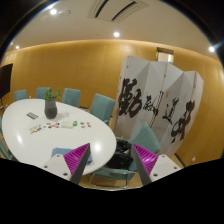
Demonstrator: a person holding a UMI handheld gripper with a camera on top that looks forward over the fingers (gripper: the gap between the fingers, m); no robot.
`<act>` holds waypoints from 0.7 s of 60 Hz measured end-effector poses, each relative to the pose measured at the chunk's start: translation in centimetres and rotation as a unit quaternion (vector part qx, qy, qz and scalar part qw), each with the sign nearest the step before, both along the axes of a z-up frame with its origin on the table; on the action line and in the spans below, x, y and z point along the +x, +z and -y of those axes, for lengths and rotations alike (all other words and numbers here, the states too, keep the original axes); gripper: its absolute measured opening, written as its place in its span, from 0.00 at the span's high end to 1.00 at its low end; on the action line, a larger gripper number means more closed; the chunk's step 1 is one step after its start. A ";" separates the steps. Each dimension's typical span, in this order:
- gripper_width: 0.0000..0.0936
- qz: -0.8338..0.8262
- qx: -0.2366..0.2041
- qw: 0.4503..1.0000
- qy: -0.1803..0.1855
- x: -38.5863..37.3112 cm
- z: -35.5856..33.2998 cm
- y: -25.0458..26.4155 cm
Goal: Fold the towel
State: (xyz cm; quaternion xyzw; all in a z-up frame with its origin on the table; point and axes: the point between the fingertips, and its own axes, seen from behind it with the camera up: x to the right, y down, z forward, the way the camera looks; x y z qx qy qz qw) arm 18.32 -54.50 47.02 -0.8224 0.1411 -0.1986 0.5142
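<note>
The tool [110,160] is held high, its pink-padded fingers spread wide and holding nothing. No towel shows. A white oval counter [40,135] lies at ten o'clock; lowering toward it to find the towel seems sensible.

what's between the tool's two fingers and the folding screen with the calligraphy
In the gripper view, a teal chair stands beyond the open tool, in front of the folding screen. A dark item beside it is too dim to name. No towel shows.
</note>
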 end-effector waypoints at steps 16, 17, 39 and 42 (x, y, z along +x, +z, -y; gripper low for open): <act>0.07 -0.021 -0.032 0.999 -0.012 -0.8 -0.7 -6.3; 0.07 -0.023 -0.036 0.999 -0.012 -1.0 -0.8 -7.0; 0.06 -0.089 -0.124 0.988 0.032 -12.7 -6.8 -26.4; 0.06 -0.104 -0.125 0.985 0.055 -15.6 -9.0 -28.6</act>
